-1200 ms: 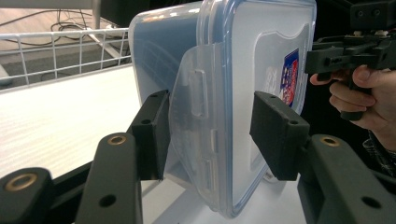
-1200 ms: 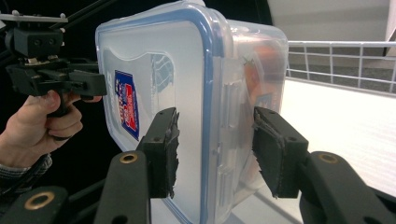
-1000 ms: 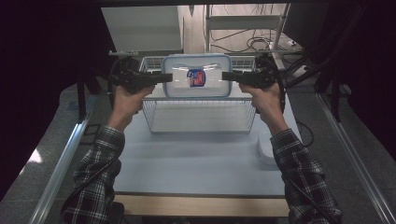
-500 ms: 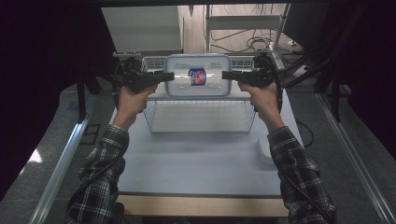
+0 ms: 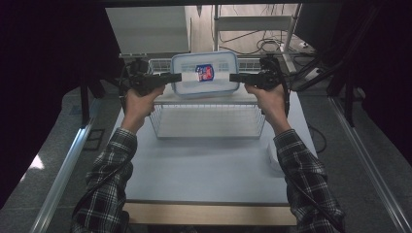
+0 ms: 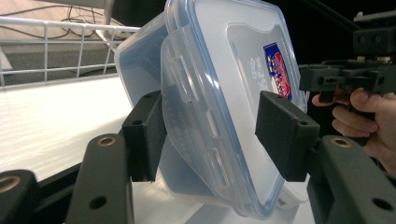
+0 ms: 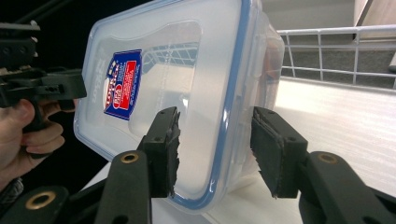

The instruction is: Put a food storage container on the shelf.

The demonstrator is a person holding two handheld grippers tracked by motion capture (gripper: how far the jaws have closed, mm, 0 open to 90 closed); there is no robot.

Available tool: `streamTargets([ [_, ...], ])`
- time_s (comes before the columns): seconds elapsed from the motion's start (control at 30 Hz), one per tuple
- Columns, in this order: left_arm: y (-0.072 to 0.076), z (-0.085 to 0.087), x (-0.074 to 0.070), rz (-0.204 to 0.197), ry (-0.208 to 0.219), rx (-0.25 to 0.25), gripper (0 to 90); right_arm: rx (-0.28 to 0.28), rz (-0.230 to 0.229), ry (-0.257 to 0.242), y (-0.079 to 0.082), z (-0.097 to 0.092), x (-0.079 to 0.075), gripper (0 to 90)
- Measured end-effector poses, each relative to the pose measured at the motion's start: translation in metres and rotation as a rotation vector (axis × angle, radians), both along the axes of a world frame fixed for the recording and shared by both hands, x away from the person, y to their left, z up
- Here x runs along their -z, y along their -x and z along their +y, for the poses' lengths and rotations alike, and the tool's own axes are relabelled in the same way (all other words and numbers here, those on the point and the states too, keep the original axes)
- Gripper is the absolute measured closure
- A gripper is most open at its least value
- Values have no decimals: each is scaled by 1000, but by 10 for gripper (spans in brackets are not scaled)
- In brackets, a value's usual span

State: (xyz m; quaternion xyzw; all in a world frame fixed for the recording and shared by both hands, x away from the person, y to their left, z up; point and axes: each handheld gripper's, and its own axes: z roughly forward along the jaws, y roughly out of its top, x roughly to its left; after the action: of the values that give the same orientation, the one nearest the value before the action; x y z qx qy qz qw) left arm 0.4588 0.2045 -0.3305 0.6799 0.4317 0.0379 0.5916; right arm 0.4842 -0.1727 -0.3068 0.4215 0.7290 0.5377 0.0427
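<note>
High view: one clear rectangular plastic food container with a blue-rimmed snap lid (image 5: 204, 74) sits in the upper middle of the frame, tilted up so its lid faces the camera, above the far edge of one white wire basket (image 5: 208, 121) that stands on the pale bench (image 5: 204, 170). The container lies between two hand-held grippers: the left hand-held gripper (image 5: 174, 77) reaches its left short end from the left, the right hand-held gripper (image 5: 236, 77) its right short end from the right. One red and blue label (image 5: 204, 72) marks the lid.

In the left gripper view the container's edge (image 6: 205, 112) stands between the two black pads; the left pad (image 6: 144, 135) lies against the tub's side, while the right pad (image 6: 285, 135) stands clear of the lid, so this hand-held gripper is open around the rim, its jaws having just been opening with the container between them.

In the right gripper view the blue rim (image 7: 224, 121) runs between the pads; the left pad (image 7: 163, 149) touches the lid, but a gap shows before the right pad (image 7: 275, 154), though the jaws have just been closing.

Against the earlier high frames, the container, both hands and the basket keep nearly the same places; the container sits slightly more upright.
</note>
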Motion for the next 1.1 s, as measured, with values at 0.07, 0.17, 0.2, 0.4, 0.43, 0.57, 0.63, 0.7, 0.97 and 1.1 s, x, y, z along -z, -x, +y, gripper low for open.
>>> streamTargets([
  [0.07,-1,0,0,5,-11,-9,418,5,1,0,-1,-1,1,557],
  [0.17,-3,1,2,12,-2,-13,397,17,-3,11,-1,-1,2,559],
  [0.2,-4,1,3,11,2,-13,395,19,-3,7,-1,-2,3,559],
  [0.4,-4,-7,-1,-3,-99,-89,377,25,-15,-22,0,-3,2,623],
  [0.43,-4,-7,-1,-6,-101,-94,369,20,-12,-28,0,-2,0,648],
  [0.57,-3,-8,-3,-24,-119,-113,405,17,-22,3,1,0,-2,645],
  [0.63,-2,-9,-4,-36,-131,-121,422,7,-19,-10,1,-1,-1,662],
  [0.7,0,-8,-5,-58,-153,-126,439,10,-22,-13,2,-1,0,662],
  [0.97,29,-2,-4,-150,-161,-110,659,4,-65,4,8,-3,2,689],
  [1.1,43,-5,5,-154,-212,-74,754,-2,-81,11,14,-6,4,742],
])
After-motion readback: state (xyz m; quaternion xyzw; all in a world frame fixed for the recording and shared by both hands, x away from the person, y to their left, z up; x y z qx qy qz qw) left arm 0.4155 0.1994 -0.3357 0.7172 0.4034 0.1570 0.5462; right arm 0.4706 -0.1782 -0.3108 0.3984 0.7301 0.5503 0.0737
